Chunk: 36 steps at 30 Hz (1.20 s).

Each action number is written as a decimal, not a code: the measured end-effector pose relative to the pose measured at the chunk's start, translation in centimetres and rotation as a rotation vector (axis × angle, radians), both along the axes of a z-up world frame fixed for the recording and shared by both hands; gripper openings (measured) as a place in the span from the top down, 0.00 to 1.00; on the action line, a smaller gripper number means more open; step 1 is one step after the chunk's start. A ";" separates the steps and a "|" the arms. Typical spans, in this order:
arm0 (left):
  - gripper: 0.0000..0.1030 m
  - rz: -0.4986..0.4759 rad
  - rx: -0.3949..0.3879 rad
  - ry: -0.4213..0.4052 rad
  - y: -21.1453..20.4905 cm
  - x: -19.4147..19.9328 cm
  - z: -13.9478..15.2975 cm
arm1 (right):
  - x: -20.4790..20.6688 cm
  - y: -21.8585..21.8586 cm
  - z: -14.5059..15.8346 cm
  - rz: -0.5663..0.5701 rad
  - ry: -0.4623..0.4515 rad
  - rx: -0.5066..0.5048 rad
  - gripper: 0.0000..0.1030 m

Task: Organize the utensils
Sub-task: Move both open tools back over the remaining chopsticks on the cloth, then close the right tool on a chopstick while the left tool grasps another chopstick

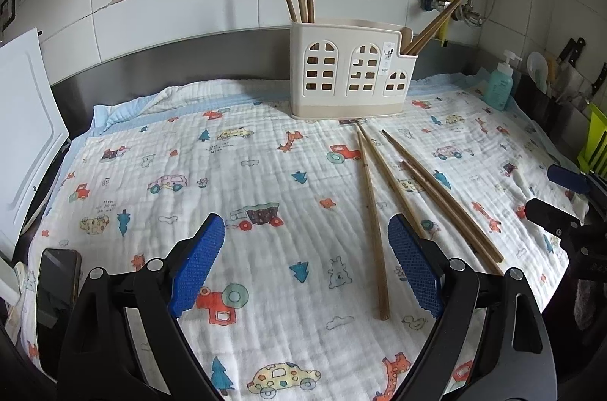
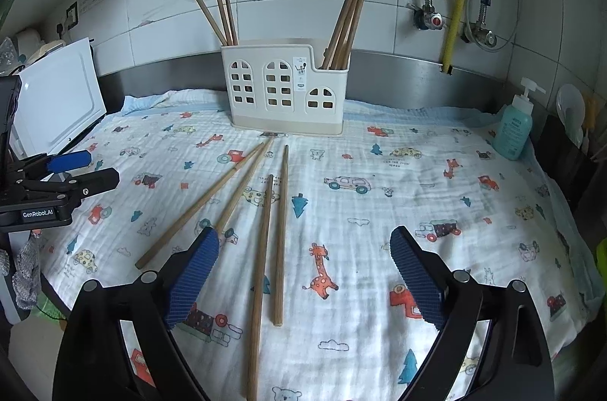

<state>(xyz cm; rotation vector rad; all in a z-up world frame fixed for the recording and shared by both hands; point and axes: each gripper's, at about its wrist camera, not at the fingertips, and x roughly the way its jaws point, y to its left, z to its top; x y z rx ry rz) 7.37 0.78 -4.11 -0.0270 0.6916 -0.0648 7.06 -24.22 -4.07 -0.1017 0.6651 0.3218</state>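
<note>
Four thin, light, stiff wooden chopsticks (image 2: 279,234) lie loose on the soft cloth (image 2: 417,173) before the holder (image 2: 284,90), and both the left gripper (image 1: 305,260) and right gripper (image 2: 303,272) hang with jaws apart, empty; pinching one mid-stick looks safest since it may roll.

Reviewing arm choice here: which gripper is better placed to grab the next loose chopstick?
Right gripper, probably: open, with two loose chopsticks lying between its fingers. The left gripper, also open, has them off to its right.
</note>
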 end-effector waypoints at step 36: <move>0.15 -0.022 -0.028 0.058 -0.4 1.2 -2.2 | 3.4 1.4 -5.4 0.072 0.186 0.058 0.88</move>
